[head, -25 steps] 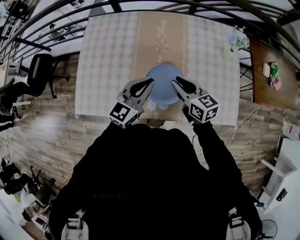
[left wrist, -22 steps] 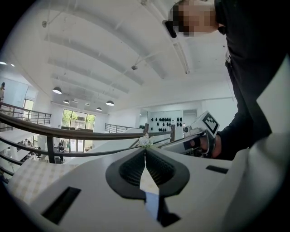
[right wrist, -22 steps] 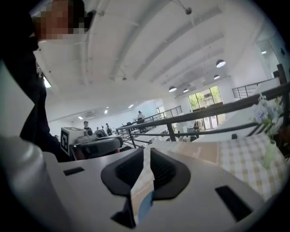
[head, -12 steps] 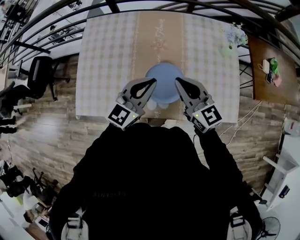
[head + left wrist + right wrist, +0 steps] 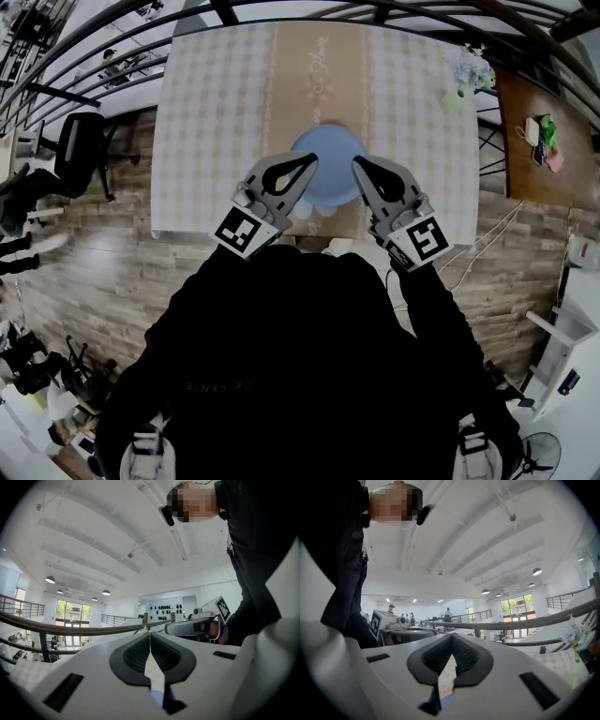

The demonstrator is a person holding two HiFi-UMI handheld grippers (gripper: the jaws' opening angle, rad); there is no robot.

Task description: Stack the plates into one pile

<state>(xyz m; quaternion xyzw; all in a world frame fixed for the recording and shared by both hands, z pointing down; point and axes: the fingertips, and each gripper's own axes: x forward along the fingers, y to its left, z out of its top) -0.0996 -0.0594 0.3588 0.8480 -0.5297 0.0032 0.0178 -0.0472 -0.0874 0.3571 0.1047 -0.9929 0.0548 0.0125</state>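
Checked surface (image 5: 216, 112) holds a blue plate (image 5: 328, 152), flowers (image 5: 472, 71) far right; left gripper (image 5: 307, 163) and right gripper (image 5: 357, 166) hover over it, closed, empty.

Tablecloth (image 5: 216, 112) lies bare around the plates (image 5: 328, 159) (flowers (image 5: 472, 70) occupy its far-right corner).

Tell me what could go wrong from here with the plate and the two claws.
1. The blue plate lies near the table's front edge, and the head view shows it between the left claw and the right claw. A careless sweep might push it off.
2. Both claws are shut and empty. Coming down like that, they would likely knock the rim rather than grip it.
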